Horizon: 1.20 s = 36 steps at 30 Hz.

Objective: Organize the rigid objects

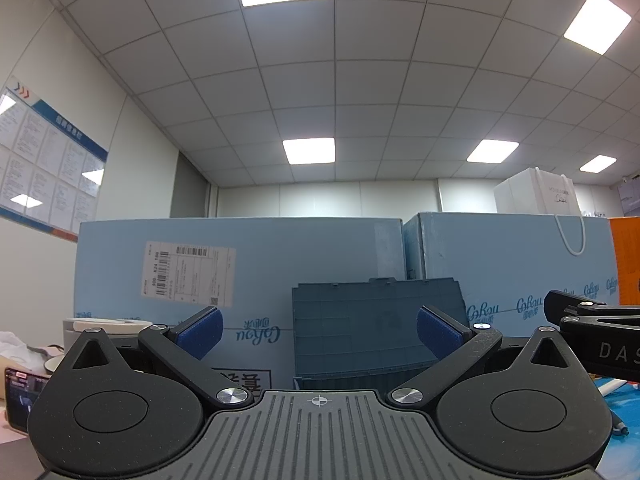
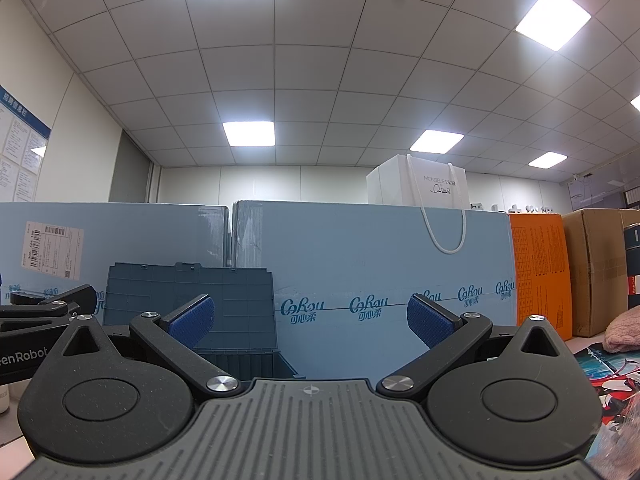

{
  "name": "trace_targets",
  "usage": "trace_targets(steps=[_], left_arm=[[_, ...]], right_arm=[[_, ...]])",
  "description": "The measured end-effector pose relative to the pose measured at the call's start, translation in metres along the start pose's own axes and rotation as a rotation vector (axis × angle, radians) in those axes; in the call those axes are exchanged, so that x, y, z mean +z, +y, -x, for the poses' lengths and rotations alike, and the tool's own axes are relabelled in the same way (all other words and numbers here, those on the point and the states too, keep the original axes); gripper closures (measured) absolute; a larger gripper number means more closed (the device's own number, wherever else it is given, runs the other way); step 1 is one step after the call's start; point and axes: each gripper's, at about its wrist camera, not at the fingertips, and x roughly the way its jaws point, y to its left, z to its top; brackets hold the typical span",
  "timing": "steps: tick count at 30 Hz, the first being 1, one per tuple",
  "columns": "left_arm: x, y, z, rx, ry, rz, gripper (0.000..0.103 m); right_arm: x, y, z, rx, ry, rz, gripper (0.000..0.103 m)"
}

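Observation:
A grey-blue plastic storage box with its lid raised upright (image 1: 372, 328) stands straight ahead in the left wrist view, and its lid (image 2: 192, 304) sits left of centre in the right wrist view. My left gripper (image 1: 319, 334) is open, blue pads spread wide, nothing between them. My right gripper (image 2: 308, 320) is open too and holds nothing. Both point level, toward the box and the cartons behind it. The right gripper's body (image 1: 592, 336) shows at the right edge of the left wrist view; the left gripper's body (image 2: 36, 320) shows at the left edge of the right one.
Light blue cartons (image 1: 240, 272) (image 2: 380, 264) form a wall behind the box, with a white paper bag (image 2: 424, 184) on top. An orange box (image 2: 540, 268) and a brown carton (image 2: 600, 264) stand right. A pink soft thing (image 2: 624, 330) lies on a printed mat (image 2: 600, 372). A phone (image 1: 20, 396) and white containers (image 1: 104, 330) sit left.

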Motion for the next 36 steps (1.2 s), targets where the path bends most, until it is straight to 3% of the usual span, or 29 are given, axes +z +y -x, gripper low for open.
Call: trace_targets(steps=[36], left_arm=[[-0.0002,-0.0016,-0.0001,0.014,0.005,-0.005,0.0]], right_arm=[[0.0002,-0.0004,0.0002,0.001,0.0,0.0,0.0]])
